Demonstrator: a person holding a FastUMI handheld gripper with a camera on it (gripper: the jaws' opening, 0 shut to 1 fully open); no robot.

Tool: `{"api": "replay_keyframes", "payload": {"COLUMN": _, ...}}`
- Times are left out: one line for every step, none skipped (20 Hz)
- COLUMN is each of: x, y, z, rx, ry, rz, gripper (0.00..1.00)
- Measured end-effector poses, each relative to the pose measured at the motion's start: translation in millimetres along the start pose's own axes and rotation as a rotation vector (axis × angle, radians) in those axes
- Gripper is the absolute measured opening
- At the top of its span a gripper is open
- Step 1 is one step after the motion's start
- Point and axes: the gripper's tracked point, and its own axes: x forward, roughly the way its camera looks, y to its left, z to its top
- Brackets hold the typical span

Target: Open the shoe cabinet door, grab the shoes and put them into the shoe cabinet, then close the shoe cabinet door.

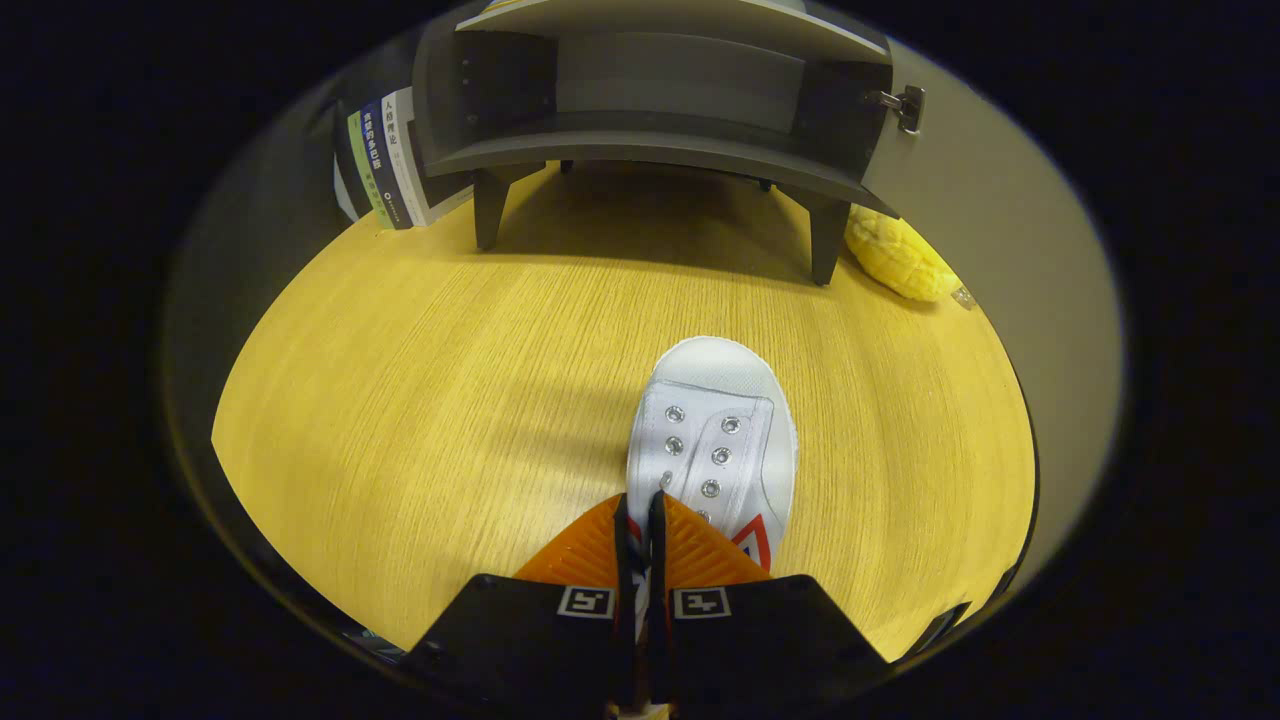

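Pale wood-grain table (420, 400) carries every item observed. The gripper (640, 510) has its two fingers drawn nearly together, pinching a thin edge of the white shoe (715, 430) at its heel end; both fingers appear to press on that edge. The shoe is a white canvas sneaker with metal eyelets and no laces, red and blue trim showing just beside the fingertips, its toe pointing away from the fingers toward the shoe cabinet (660, 100). The cabinet is dark grey, raised on short legs at the far side of the table, well apart from the shoe, its front open and a shelf visible inside. A metal hinge (905, 105) shows at its right side. Several books (385, 165) stand upright just beside the cabinet's left wall. A yellow plush item (900, 260) lies near the cabinet's right leg.
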Motion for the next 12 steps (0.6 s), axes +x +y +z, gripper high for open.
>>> {"api": "replay_keyframes", "payload": {"x": 0, "y": -1, "z": 1, "rx": -0.013, "ry": 0.005, "rz": 0.002, "gripper": 0.04}}
{"api": "replay_keyframes", "payload": {"x": 0, "y": 0, "z": -1, "rx": -0.008, "ry": 0.005, "rz": 0.007, "gripper": 0.03}}
{"api": "replay_keyframes", "payload": {"x": -2, "y": -2, "z": -1, "rx": 0.006, "ry": 0.009, "rz": 0.010, "gripper": 0.02}}
{"api": "replay_keyframes", "payload": {"x": -6, "y": -4, "z": 0, "rx": 0.017, "ry": 0.003, "rz": 0.011, "gripper": 0.02}}
{"api": "replay_keyframes", "payload": {"x": -10, "y": -6, "z": 2, "rx": 0.024, "ry": -0.003, "rz": 0.009, "gripper": 0.02}}
{"api": "replay_keyframes", "payload": {"x": -15, "y": -9, "z": 6, "rx": 0.029, "ry": -0.022, "rz": 0.003, "gripper": 0.02}}
{"api": "replay_keyframes", "payload": {"x": -22, "y": -12, "z": 11, "rx": 0.041, "ry": -0.038, "rz": -0.001, "gripper": 0.02}}
{"api": "replay_keyframes", "payload": {"x": -27, "y": -14, "z": 16, "rx": 0.064, "ry": -0.052, "rz": 0.002, "gripper": 0.02}}
{"api": "replay_keyframes", "payload": {"x": -33, "y": -15, "z": 23, "rx": 0.084, "ry": -0.065, "rz": 0.008, "gripper": 0.02}}
{"api": "replay_keyframes", "payload": {"x": -40, "y": -15, "z": 31, "rx": 0.088, "ry": -0.080, "rz": 0.008, "gripper": 0.02}}
{"api": "replay_keyframes", "payload": {"x": -49, "y": -16, "z": 41, "rx": 0.084, "ry": -0.103, "rz": 0.001, "gripper": 0.02}}
{"api": "replay_keyframes", "payload": {"x": -58, "y": -17, "z": 50, "rx": 0.083, "ry": -0.130, "rz": -0.003, "gripper": 0.02}}
